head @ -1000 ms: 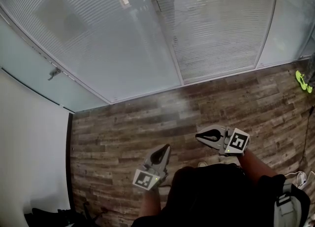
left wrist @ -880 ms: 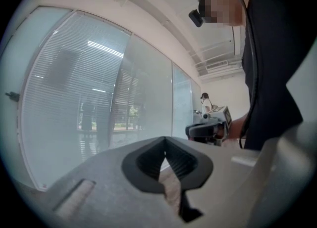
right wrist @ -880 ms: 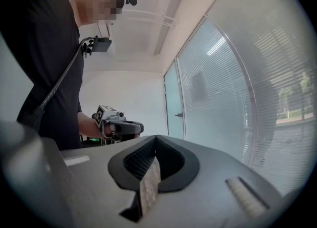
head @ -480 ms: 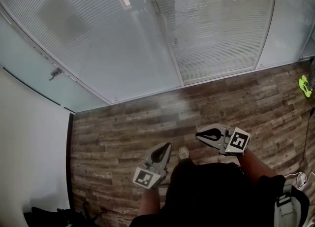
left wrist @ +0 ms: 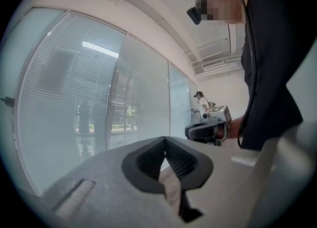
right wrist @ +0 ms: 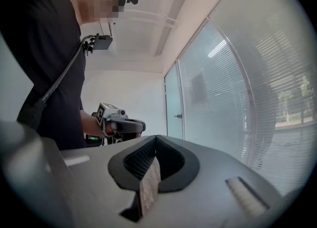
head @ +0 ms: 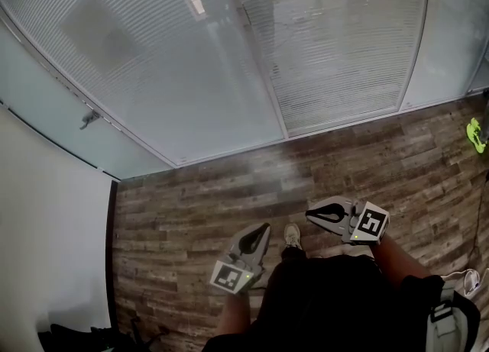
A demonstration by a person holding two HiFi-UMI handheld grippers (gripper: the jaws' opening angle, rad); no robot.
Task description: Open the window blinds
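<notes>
Head view: my left gripper (head: pixel 263 227) and right gripper (head: pixel 309 211) both have jaws closed, empty. Window blinds (head: pixel 336 53) are at twelve o'clock.

Below us, a floor (head: pixel 199 198) of weathered brown planks runs up to the foot of the glazed partition. At left stands a plain white wall (head: pixel 46 251), and beside it a frosted glass panel (head: pixel 38 102) carrying a small metal handle (head: pixel 89 120). A lime-green object (head: pixel 476 134) lies on the planks at the far right edge, too small for us to identify. Dark items (head: pixel 76 337) sit heaped in the lower left corner, and a white cable (head: pixel 467 280) curls at lower right. A pale shoe (head: pixel 292 235) rests on the boards. Down the room, a distant person in a cap (left wrist: pixel 201 104) stands by the white end wall.
</notes>
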